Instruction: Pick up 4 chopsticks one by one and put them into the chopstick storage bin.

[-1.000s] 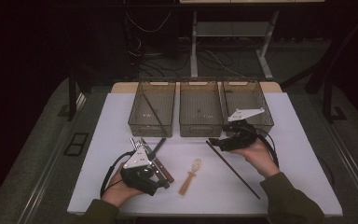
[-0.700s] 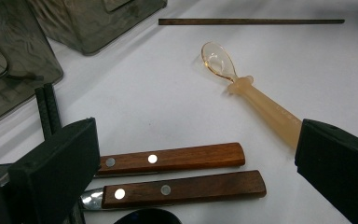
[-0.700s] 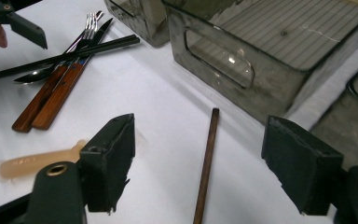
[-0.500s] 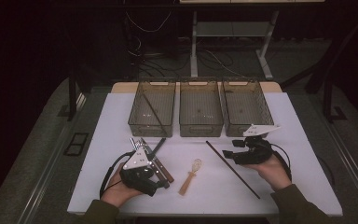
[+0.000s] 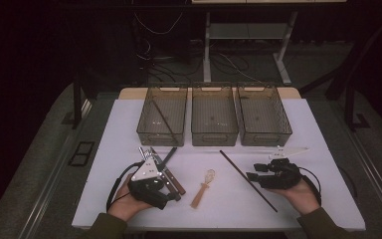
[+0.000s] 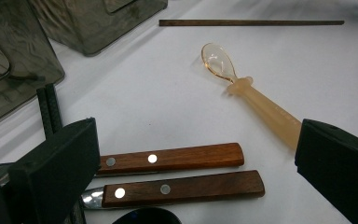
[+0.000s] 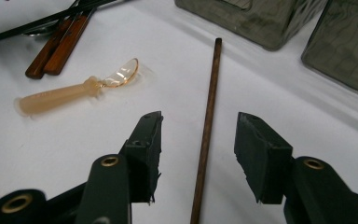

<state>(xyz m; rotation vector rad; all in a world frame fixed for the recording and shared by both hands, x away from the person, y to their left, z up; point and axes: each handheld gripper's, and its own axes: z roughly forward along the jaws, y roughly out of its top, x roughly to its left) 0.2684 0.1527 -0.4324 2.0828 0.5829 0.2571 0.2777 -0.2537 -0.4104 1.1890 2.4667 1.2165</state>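
- My right claw (image 7: pixel 198 140) sits low over the desk (image 5: pixel 323 184), at its near right; its jaws have just been closing, now half-narrowed.
- The dark stick (image 7: pixel 208 126) lies flat on the desk between those jaws, pads clear of it on both sides, no grip.
- In the high view the stick (image 5: pixel 247 180) runs diagonally from mid-desk toward the near edge, right of the amber spoon (image 5: pixel 204 187).
- My left claw (image 6: pixel 196 172) rests at the near left, jaws wide, holding nothing.
- Two wooden-handled utensils (image 6: pixel 177 172) lie just ahead of it, side by side.
- Three mesh bins (image 5: pixel 214 117) stand in a row at the far side.
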